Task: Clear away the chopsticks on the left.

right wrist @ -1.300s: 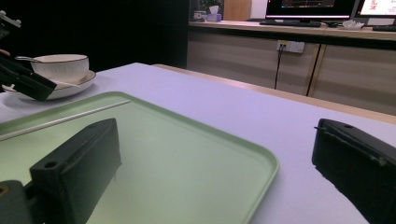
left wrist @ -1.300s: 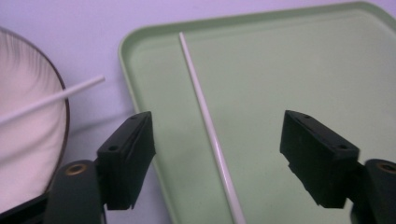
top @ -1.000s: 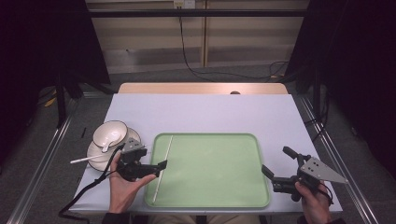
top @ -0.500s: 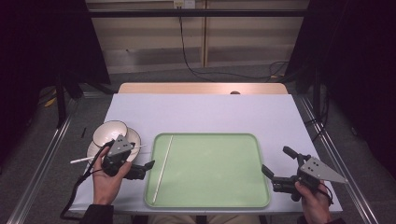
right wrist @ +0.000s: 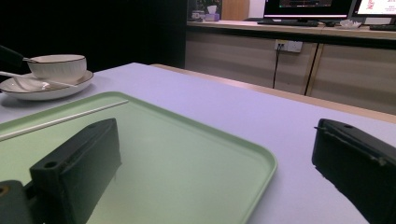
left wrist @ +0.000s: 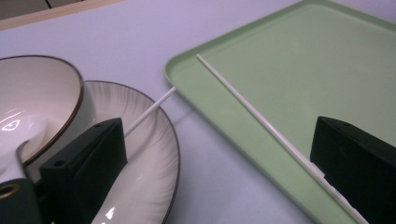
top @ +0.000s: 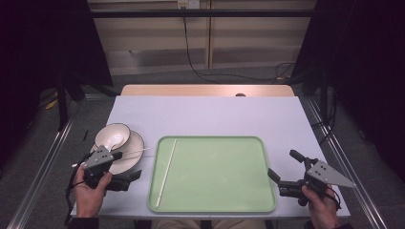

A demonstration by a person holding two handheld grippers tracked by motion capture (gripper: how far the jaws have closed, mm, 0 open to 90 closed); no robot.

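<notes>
On the pale table [top: 205, 119], the left gripper [top: 131, 177] lies level beside the plate [top: 131, 155] — jaws just opened wide, empty.

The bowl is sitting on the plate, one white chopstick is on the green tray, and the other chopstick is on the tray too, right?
Not quite. The second chopstick lies across the plate, not on the green tray. The left gripper view shows it.
</notes>
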